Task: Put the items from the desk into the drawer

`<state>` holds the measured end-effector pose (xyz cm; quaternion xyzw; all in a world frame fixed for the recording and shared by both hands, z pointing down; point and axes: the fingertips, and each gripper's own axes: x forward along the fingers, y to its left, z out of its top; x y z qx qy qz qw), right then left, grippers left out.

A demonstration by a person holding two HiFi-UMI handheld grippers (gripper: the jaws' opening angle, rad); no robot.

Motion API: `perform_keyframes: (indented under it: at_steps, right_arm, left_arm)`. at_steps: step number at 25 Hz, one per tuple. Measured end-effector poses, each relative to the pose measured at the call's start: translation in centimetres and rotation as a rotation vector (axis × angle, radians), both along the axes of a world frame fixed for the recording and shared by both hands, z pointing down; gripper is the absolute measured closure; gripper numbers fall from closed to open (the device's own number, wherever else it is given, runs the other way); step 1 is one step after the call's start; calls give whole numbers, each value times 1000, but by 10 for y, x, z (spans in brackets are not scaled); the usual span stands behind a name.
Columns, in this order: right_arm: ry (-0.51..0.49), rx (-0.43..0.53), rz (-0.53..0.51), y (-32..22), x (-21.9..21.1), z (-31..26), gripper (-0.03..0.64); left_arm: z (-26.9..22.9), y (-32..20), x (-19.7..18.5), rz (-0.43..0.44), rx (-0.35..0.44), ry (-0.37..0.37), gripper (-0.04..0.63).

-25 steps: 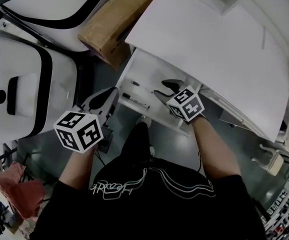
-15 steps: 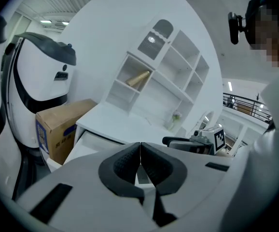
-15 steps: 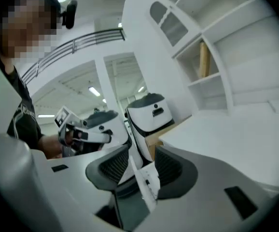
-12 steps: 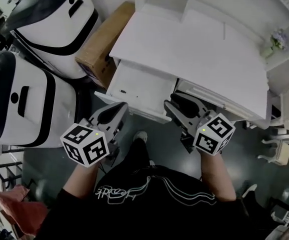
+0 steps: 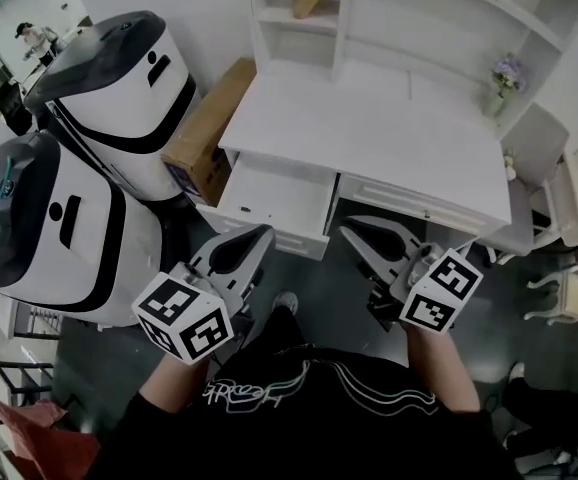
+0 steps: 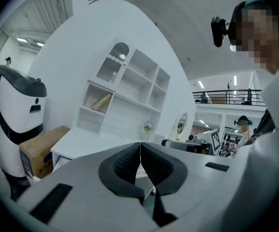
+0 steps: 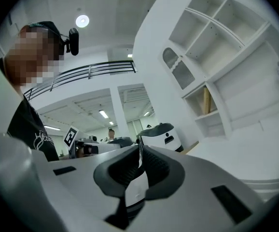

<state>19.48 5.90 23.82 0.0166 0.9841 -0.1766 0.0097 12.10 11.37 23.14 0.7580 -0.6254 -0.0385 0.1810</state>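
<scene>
In the head view the top of the white desk (image 5: 399, 138) looks bare apart from a small vase of purple flowers (image 5: 507, 71) near its back right corner. The white open drawer (image 5: 269, 190) under its left side stands pulled out (whether the items lie inside I cannot make out; it reads only as white). I judge the loading itself to be about done. The next move, I'd say, calls for bringing a closed tip down to the drawer front and pushing it squarely home. I have the left gripper (image 5: 257, 236) and the right gripper (image 5: 354, 230) side by side in front of the chest, both aimed toward the desk and well apart from it, carrying nothing. In the left gripper view the black ribbed pads (image 6: 125, 164) are pressed together at the tips with nothing between them. The tool points roughly level at the desk, its white shelf unit (image 6: 125, 88) and a brown cardboard box (image 6: 38, 149) beside it. In the right gripper view the jaws have just been closing and now meet, pinching nothing. That tool also sits about level, looking across at the shelves.
</scene>
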Motion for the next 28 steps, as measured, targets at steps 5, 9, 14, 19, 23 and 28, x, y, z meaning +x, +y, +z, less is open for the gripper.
perform_keyframes:
  at_steps: [5,9,14,19,23,28]
  right_arm:
    - [7,31,27,12,22,-6,565]
    - [11,43,28,24,37,-11,565]
    - [13,63,26,31,45,-16,565]
    - [5,70,32,34,57,-19,566]
    - [1,65,46,38,63,-18,566]
    - [4,58,46,40,71,-15,565]
  left_arm:
    - [-19,13,22,6,44,-27,574]
    - [-28,23,36,7,60,-28,574]
    - [-32,29,47,21,81,-43,574]
    - [-33,36,55,9,76,-51,574]
    - [-30,42,58,4,72,-49,574]
    - [-29,43,66,5,62,-53,574]
